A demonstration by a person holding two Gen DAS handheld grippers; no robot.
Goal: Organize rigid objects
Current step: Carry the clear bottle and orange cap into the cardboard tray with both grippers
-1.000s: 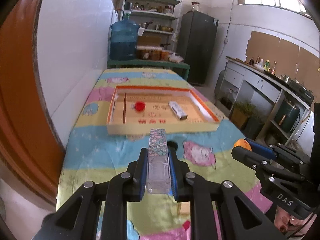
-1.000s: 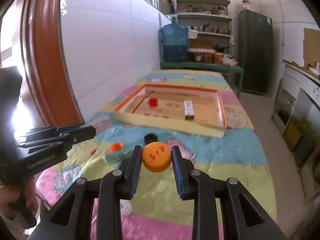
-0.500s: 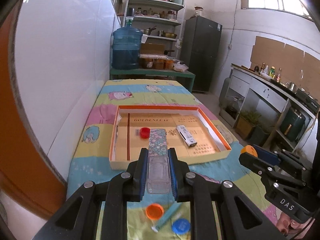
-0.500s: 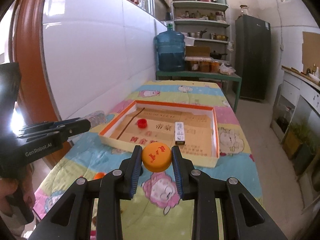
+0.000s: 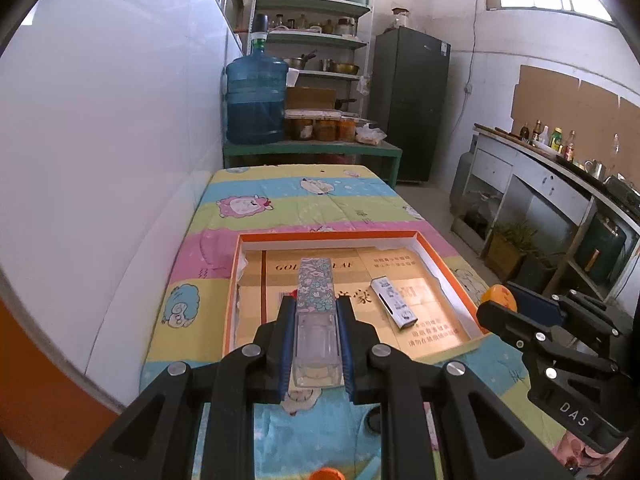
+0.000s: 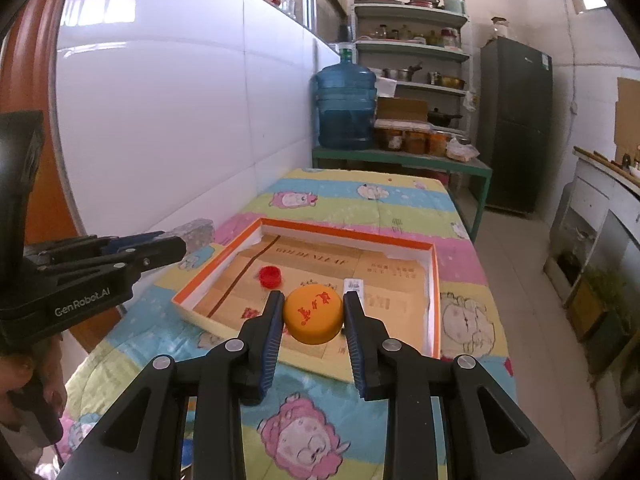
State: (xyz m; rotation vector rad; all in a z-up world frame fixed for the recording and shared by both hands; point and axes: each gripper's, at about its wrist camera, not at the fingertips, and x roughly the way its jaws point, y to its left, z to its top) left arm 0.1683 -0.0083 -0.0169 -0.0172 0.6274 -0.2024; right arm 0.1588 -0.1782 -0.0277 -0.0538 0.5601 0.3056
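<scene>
Since the earlier frame both grippers have advanced twd the tray: it was well ahead on the cloth, now lies just under the fingertips, and its near wall has slid below the jaws in both views.

Floral box [image 5: 315, 292]: long, narrow, clear at the near end, patterned at the far end. Clenched at its clear end by the left gripper [image 5: 316, 344], held above the tray's near-left part, pointing at the tray's far wall. Looks stiff, light; smooth clear faces prob. slippery, so a grip across the narrow sides suits it, as here. Long overhang past the pads could let it tip.

Orange cap [image 6: 313, 314]: round, rigid, light, red script on top. Grasped across its rim by the right gripper [image 6: 313, 320], over the tray's near edge. Curved rim gives small contact; may roll out if the squeeze eases.

Tray [image 5: 448, 264]: shallow, orange-rimmed, low white walls, cardboard floor. Inside: red cap [image 6: 269, 276] near the left wall; white packet [image 5: 394, 306] right of centre.

Open room: bare floor betw. red cap and white packet, also along the far wall. Edges to mind: the tray's near wall under both loads, and the wall panel [image 5: 120, 140] to the tray's left.
</scene>
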